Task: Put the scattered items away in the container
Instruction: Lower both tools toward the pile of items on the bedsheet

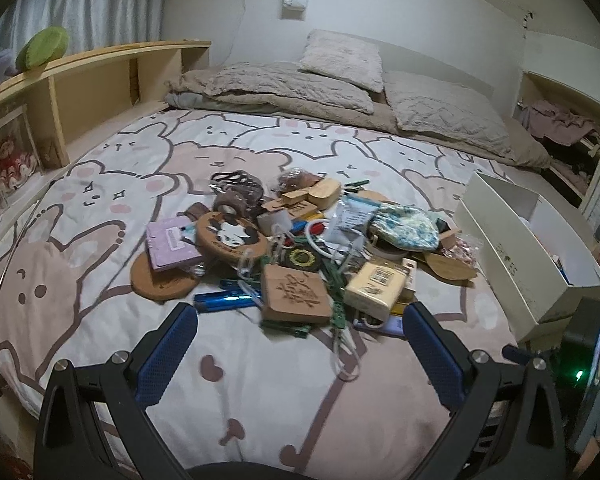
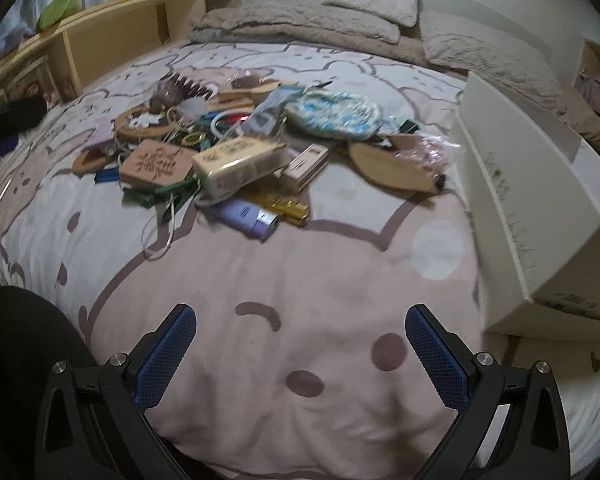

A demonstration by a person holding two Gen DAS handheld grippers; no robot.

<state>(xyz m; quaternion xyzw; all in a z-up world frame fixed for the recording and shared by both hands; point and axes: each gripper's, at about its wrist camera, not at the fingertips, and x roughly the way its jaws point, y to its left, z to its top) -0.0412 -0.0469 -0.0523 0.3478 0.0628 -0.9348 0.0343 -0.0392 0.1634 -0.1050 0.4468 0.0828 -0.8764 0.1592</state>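
**Cardboard box waiting at the side, pile not yet touched**

Beige and brown things are lying in one heap (image 1: 300,248) in the middle of the cartoon bedsheet (image 1: 100,208), and nothing from it is being carried at this moment. The white cardboard box (image 1: 512,264), which I am taking for the container, is sitting on the sheet just beside the heap, on its right side, with the open top facing up, so items can be dropped in from above with a short move.

The left gripper (image 1: 300,316) is hovering low in front of the heap with its fingers spread wide and nothing between them; the engraved wooden tag (image 1: 294,296) and the blue lighter (image 1: 224,302) are lying nearest to it. I am judging that this width is prepared for a first grasp on one of these front pieces.

The right gripper (image 2: 300,320) is also standing released and empty, over bare sheet, well apart from the purple lighter (image 2: 252,218) and the cream box with the label (image 2: 236,168). It is staying near the container's corner (image 2: 532,300), probably because it is serving the right half of the heap.

The items are overlapping, so a pull on the green clips (image 1: 336,292) may be dragging neighbours along.
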